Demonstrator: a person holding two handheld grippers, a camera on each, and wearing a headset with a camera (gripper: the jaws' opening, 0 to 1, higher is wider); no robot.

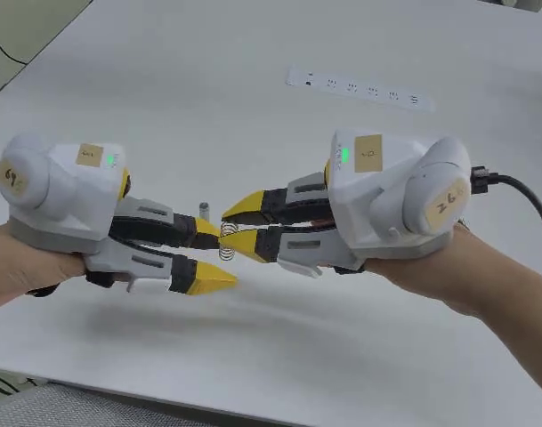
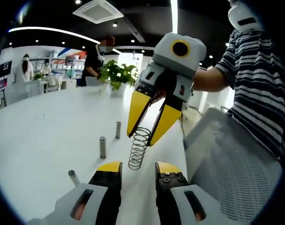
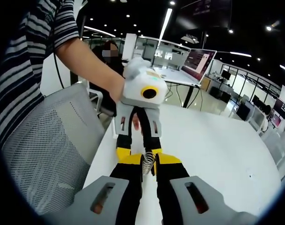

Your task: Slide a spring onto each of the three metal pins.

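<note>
White table (image 2: 39, 140), right gripper (image 2: 143, 133) pinching the spring (image 2: 138, 152), left gripper (image 2: 138, 168) part-open around its loose end. A sloppy handoff could ping it away from the bare pin (image 2: 72, 176).

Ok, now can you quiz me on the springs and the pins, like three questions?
1. True or false: the loose spring is lying flat on the table.
2. In the left gripper view, how many pins already wear a spring? A) none B) two C) three
3. Fill the gap: the loose spring is pinched by the ____ gripper.

Key
1. False: it is held up off the table.
2. B: the nearer sprung pin and the farther sprung pin. The bare pin has none.
3. Right: the right gripper pinches it between its yellow tips.
</note>
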